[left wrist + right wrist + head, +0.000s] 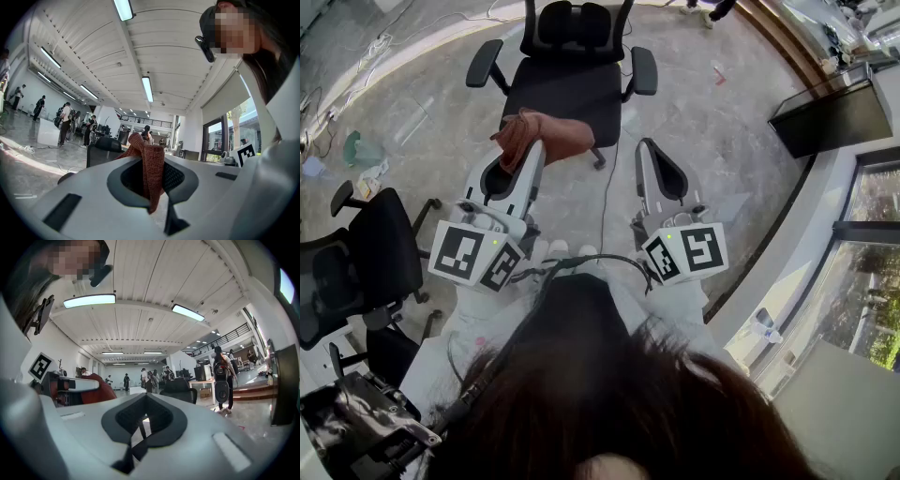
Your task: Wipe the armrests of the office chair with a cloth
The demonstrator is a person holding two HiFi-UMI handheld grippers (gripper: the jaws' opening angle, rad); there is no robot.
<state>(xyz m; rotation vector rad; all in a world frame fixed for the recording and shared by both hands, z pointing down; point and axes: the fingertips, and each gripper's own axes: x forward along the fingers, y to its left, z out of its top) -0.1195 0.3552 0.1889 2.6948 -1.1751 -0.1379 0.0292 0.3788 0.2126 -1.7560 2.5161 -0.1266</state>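
Cloth [546, 136]: rust red; an open knit weave is seen in the left gripper view.
Office chair [567, 94]: seat and back are black; armrests [485, 64] are black too.
Left gripper [528, 155], right gripper [645, 150]: shells are coloured pale grey-white, jaw linings matt black with a fine mesh pattern.
Marker cubes [478, 255]: black square patterns are printed on white faces; a small green dot is noted on each.
Floor [712, 141]: grey, marbled with paler veining, glossy.
Second chair [380, 248], at the floor's left edge: black.
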